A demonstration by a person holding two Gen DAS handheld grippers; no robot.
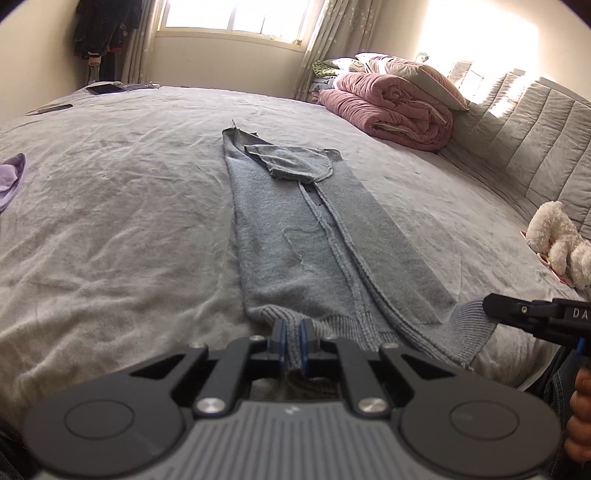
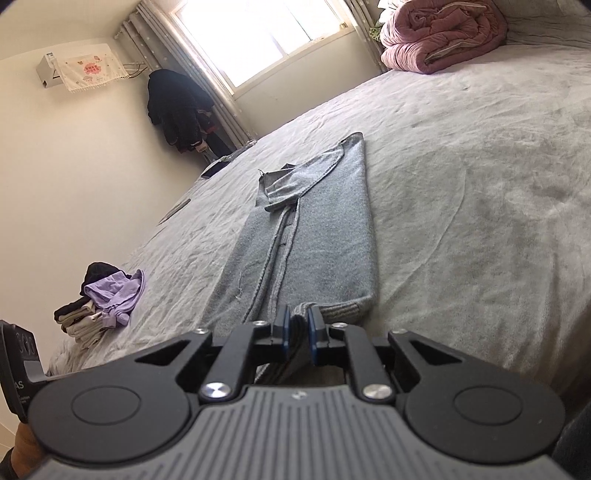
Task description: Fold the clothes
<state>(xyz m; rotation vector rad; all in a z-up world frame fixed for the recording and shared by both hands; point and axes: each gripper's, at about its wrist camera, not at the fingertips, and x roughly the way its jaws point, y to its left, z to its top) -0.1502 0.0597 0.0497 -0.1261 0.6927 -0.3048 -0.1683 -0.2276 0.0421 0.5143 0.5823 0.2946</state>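
Note:
A grey knit sweater (image 1: 295, 221) (image 2: 314, 240) lies folded into a long narrow strip on the grey bed (image 1: 110, 203) (image 2: 480, 221), its collar at the far end. My left gripper (image 1: 291, 326) is shut on the ribbed hem at the near left corner. In the right wrist view my right gripper (image 2: 298, 314) is shut on the ribbed hem at the near right corner. Its tip (image 1: 491, 306) also shows in the left wrist view, pinching the hem corner a little above the bed. Part of the left gripper's body (image 2: 14, 354) shows at the left edge of the right wrist view.
A rolled pink quilt (image 1: 399, 107) (image 2: 439, 33) and pillows sit by the padded headboard (image 1: 535, 147). A white plush toy (image 1: 557, 240) lies at the right. A pile of folded clothes topped with a purple garment (image 2: 107, 299) sits on the left. A tablet (image 1: 103, 88) lies at the far edge.

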